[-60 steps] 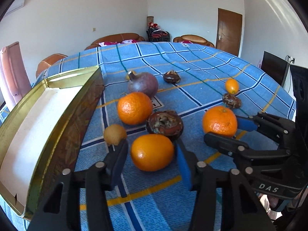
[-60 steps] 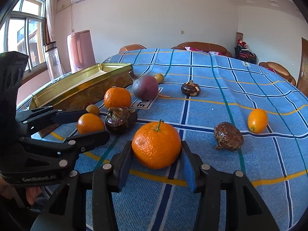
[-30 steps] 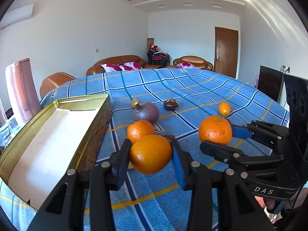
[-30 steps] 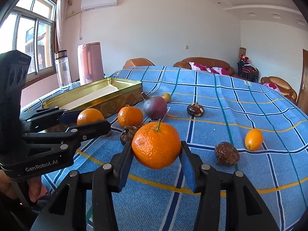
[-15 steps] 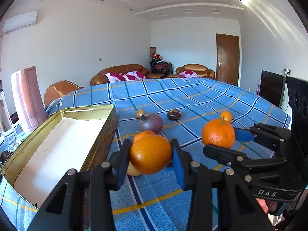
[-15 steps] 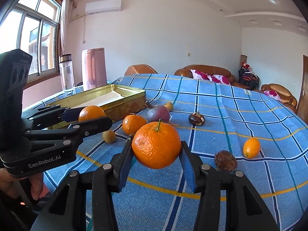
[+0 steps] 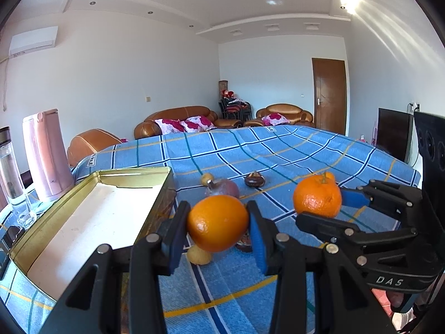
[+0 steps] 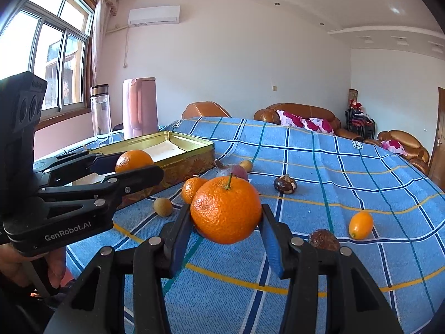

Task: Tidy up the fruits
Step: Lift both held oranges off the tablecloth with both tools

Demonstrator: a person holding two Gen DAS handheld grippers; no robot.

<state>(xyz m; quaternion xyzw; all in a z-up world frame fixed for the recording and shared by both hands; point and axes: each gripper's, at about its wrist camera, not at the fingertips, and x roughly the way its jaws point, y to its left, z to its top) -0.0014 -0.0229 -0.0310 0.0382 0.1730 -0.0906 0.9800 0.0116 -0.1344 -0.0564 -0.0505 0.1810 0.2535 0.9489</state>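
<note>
While both grippers hang above the blue checked tablecloth (image 8: 347,150), each one carries a fruit clear of the table. Seen from its own camera, the left gripper (image 7: 218,225) has its blue pads pressed on either side of a smooth orange (image 7: 217,222), so its tongs are closed on that fruit. The right gripper (image 8: 225,217) is clamped the same way on a rougher mandarin (image 8: 225,213) with a short green stem standing up from its top.

Just left of the held orange lies an open gold tin (image 7: 133,176) with a pale, bare floor, its long side running away from the camera. Beyond it on the left stand a pink jug (image 7: 46,153) and a clear bottle (image 7: 9,164).

Several fruits lie loose on the cloth. Between the two held fruits, in the right wrist view, sit a second mandarin (image 8: 192,188), a purple passion fruit (image 8: 233,170) and a small tan longan (image 8: 163,206). Farther right are a dark water chestnut (image 8: 285,185), a kumquat (image 8: 360,225) and a wrinkled brown fruit (image 8: 324,240) near the right gripper's outer finger.

A person's hand (image 8: 36,267) grips the handle of the left gripper at the lower left of the right wrist view
</note>
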